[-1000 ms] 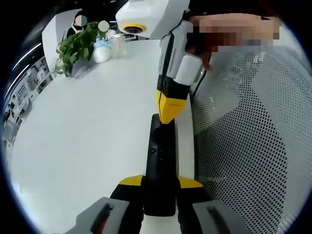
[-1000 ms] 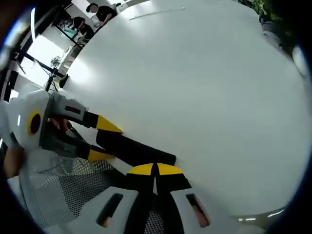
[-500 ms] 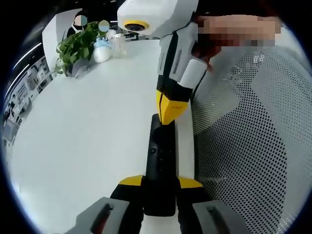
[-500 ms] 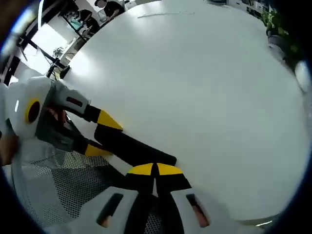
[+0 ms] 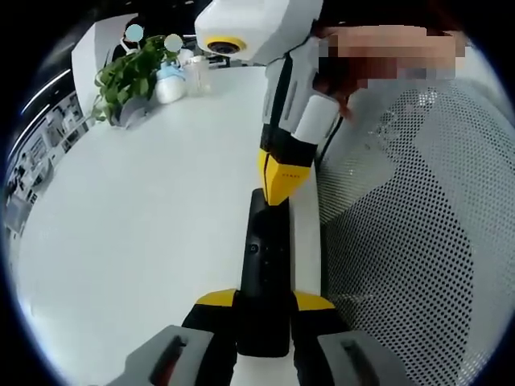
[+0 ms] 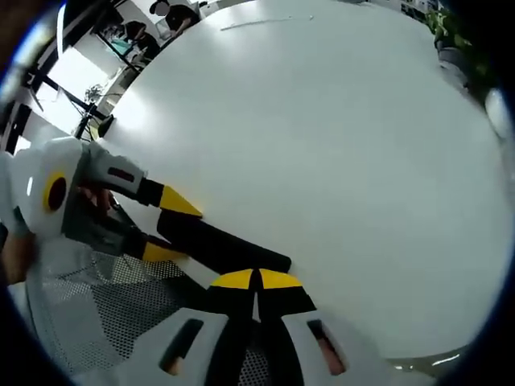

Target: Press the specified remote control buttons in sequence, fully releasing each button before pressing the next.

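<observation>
Remote control point(image 5: 264, 273) lies flat on the white table point(image 5: 145, 233) — the left gripper point(image 5: 264, 301) squeezes its near end, the right gripper point(image 5: 280, 178) — jaws pressed together — touches its far end.

— What did the left gripper point(image 5: 265, 310) look like? 
— Yellow-tipped black jaws rose from grey mounts, each mount carrying a dark slot with a red mark.

— And the right gripper point(image 5: 282, 178)? 
— A glossy white housing with a yellow ring, a black stem, and yellow jaw tips bearing small dark lettering. In its own view, the right gripper point(image 6: 256, 283) showed the same yellow-capped black jaws on grey mounts.
</observation>
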